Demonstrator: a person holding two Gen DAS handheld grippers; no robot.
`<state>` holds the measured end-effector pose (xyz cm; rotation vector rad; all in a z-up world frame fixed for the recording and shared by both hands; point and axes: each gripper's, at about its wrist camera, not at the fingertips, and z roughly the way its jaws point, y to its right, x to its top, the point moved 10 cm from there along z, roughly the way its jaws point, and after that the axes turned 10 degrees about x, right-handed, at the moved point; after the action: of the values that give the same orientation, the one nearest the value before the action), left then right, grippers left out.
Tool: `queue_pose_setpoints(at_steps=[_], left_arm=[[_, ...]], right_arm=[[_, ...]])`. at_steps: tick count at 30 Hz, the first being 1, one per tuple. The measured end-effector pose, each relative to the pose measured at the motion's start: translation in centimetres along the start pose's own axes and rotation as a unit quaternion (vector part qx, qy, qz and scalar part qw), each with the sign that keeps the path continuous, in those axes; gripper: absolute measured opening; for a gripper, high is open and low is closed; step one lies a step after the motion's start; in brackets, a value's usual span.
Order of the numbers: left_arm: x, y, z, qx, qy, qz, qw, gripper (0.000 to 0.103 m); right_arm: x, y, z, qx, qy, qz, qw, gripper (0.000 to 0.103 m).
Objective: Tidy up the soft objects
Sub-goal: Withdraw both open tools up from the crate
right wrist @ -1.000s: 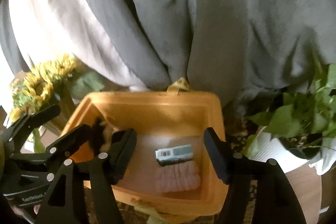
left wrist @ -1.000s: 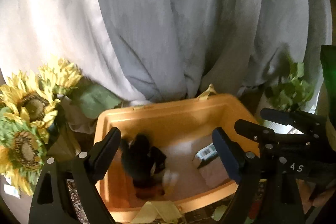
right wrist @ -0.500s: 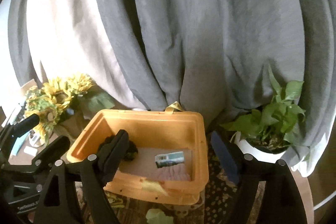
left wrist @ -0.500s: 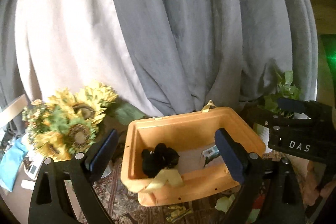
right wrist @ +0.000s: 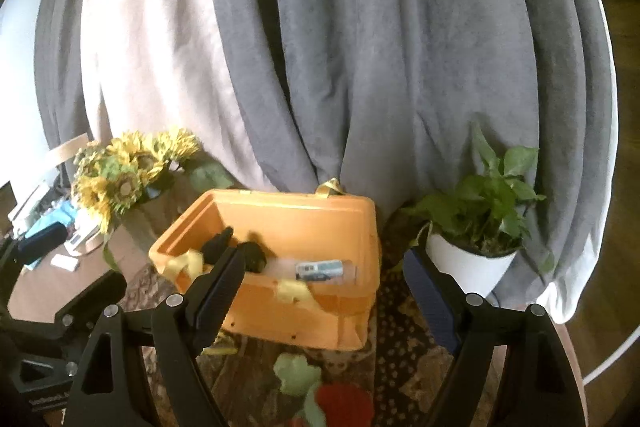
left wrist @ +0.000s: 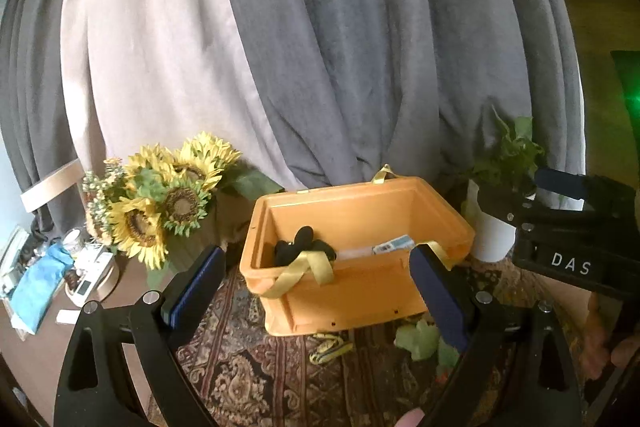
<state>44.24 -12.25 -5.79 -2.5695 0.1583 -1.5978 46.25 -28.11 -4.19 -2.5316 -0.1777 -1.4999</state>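
Observation:
An orange bin [left wrist: 352,295] [right wrist: 296,311] with yellow strap handles stands on a patterned rug. Inside lie a black soft toy [left wrist: 300,249] [right wrist: 244,253] at the left and a pale item with a blue and white label [left wrist: 394,245] [right wrist: 320,269] at the right. My left gripper [left wrist: 316,291] is open and empty, held back from the bin's near side. My right gripper [right wrist: 324,299] is open and empty, also short of the bin. A pale green soft piece [left wrist: 420,341] [right wrist: 298,373] and a red soft thing [right wrist: 344,407] lie on the rug in front of the bin.
Grey and white curtains [left wrist: 320,47] hang behind. Sunflowers [left wrist: 160,203] [right wrist: 120,179] stand left of the bin, above a cluttered low table [left wrist: 60,279]. A potted plant in a white pot [right wrist: 476,227] [left wrist: 500,211] stands right. A yellow cord [left wrist: 328,347] lies on the rug.
Both grippers have pulled up and back from over the bin. The black toy, a second ago between the left fingers, now lies in the bin. More rug and floor items show.

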Motion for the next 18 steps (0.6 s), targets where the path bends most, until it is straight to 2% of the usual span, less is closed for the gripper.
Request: queue_pose_setpoints(at_steps=[7, 18], left_arm=[[-1.7, 0.5, -2.7, 0.017, 0.001, 0.009, 0.9998, 0.095], [-6.7, 2.9, -4.3, 0.014, -0.057, 0.008, 0.9983, 0.094]], right_arm=[[-2.0, 0.1, -2.1, 0.003, -0.006, -0.002, 1.000, 0.083], [-6.2, 1.3, -2.6, 0.018, -0.049, -0.004, 0.999, 0.083]])
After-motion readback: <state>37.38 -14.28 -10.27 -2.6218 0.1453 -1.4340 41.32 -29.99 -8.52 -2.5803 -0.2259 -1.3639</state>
